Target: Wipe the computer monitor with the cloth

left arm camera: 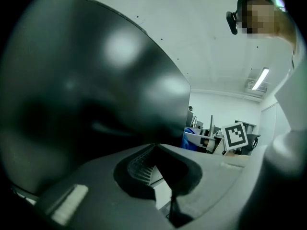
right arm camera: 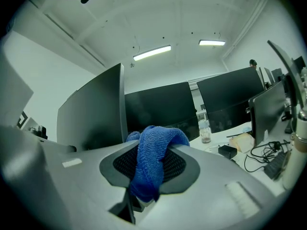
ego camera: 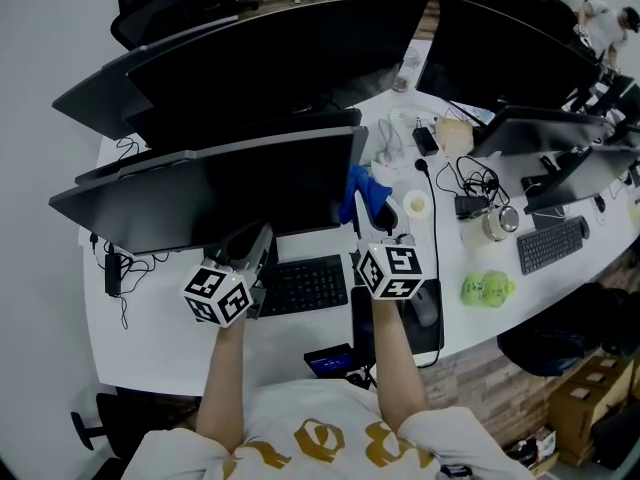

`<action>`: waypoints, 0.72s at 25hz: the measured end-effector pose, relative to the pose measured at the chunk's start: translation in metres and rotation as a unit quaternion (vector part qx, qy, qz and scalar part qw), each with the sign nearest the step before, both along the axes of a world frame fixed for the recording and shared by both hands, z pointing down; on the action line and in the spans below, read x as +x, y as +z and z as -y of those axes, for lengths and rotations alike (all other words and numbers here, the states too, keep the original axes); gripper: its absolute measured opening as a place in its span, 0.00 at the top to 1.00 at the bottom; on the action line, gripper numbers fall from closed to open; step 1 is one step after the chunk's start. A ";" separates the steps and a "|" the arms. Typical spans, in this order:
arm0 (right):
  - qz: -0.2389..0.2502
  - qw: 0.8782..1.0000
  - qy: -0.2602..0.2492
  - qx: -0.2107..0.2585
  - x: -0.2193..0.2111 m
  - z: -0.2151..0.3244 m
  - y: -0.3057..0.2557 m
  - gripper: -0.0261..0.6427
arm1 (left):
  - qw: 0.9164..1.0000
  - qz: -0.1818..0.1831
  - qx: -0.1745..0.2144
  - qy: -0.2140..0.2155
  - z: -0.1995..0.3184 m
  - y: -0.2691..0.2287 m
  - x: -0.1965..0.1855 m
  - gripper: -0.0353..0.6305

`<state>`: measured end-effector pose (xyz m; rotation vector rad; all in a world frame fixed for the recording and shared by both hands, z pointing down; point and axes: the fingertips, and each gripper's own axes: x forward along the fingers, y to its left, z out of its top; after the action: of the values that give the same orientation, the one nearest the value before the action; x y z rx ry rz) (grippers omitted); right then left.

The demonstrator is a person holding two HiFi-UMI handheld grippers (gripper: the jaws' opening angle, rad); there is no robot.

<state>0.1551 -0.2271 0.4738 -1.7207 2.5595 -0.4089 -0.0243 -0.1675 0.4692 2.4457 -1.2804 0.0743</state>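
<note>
Here: I stand at the front edge of the worktop [ego camera: 300,343], both tools raised to the monitor [ego camera: 200,193] nearest me.
Right tool [ego camera: 378,220]: clamped on the blue cloth [right arm camera: 151,162], which drapes over the jaw tips in a thick fold.
Cloth's place: just beside the monitor's right edge, above the right end of the keyboard [ego camera: 300,285]. I cannot tell whether it touches the screen.
Left tool [ego camera: 255,246]: jaws together on nothing, tips close under the monitor's lower edge.
Stage, as I judge it: the cloth sits at the screen's edge, so most of the dark face looks yet to be wiped.
Risk one: the cloth is pinched by one fold only. A dragging stroke could pull it loose and let bare jaw scrape the glass.
Risk two: my left tool's hard tips are near the panel. A nudge could mark it or rock the screen back.
Risk three: a wide sweep to the right could catch the tape roll [ego camera: 416,205] and the cables [ego camera: 480,183] lying toward the worktop's right side.
</note>
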 end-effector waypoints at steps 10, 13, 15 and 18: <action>0.022 0.999 -0.002 -0.027 0.001 -0.004 0.027 0.78 | 1.000 0.013 -0.008 -0.002 -0.001 0.014 0.000 0.95; 0.028 0.999 -0.001 -0.039 0.001 -0.005 0.037 0.78 | 1.000 0.014 -0.011 0.000 -0.001 0.018 0.001 0.95; 0.034 0.998 0.002 -0.047 0.004 -0.005 0.044 0.78 | 1.000 0.013 -0.014 0.002 -0.001 0.022 0.004 0.95; 0.046 0.997 0.005 -0.060 0.003 -0.006 0.053 0.78 | 1.000 0.015 -0.019 0.003 -0.003 0.026 0.004 0.95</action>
<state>0.1586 -0.2211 0.5271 -1.7075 2.5087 -0.6369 -0.0207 -0.1648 0.4948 2.4240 -1.2733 0.1356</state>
